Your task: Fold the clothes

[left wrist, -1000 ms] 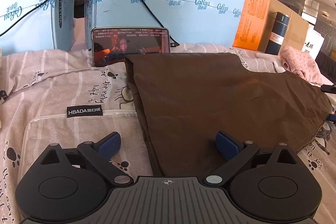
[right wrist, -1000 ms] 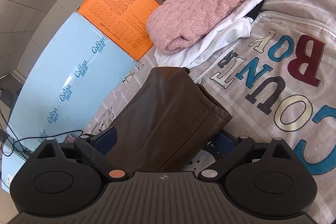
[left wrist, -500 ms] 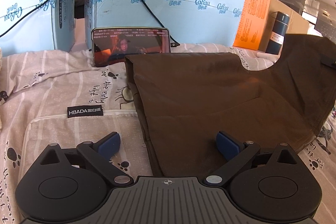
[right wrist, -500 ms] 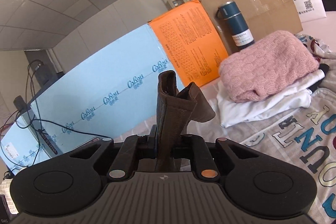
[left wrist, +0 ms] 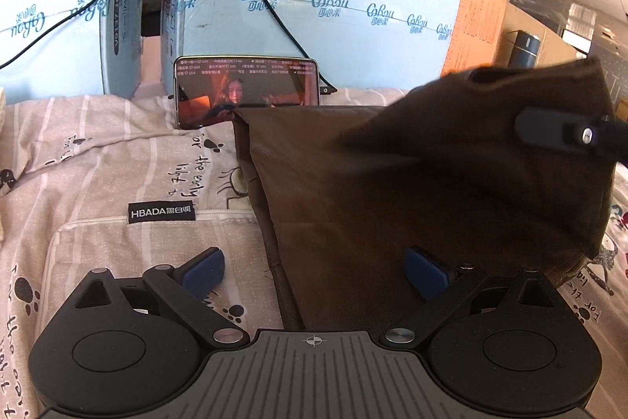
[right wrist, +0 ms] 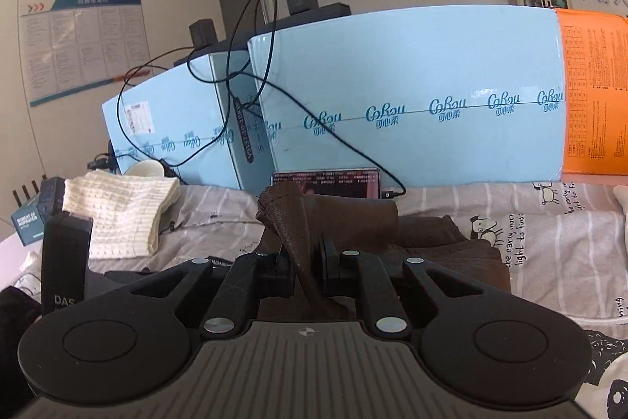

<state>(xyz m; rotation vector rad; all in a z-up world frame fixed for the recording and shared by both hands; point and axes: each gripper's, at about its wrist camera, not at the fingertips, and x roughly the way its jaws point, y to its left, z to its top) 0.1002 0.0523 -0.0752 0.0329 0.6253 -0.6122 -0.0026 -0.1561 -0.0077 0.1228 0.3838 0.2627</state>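
A dark brown garment lies on the patterned bedsheet. My left gripper is open, hovering low over the garment's near left edge, one blue pad on each side of that edge. My right gripper is shut on the garment's right end and holds it lifted and carried leftward over the rest of the garment. In the left wrist view the right gripper's finger shows at the right, with the raised brown flap draped from it.
A phone playing video leans against light blue boxes at the back, with cables. A cream knit cloth and a black device lie at the left. An orange box and a dark flask stand at the right.
My right gripper closed on the garment's right end, lifted it and swung it left over the garment. The left gripper has stayed put and open.
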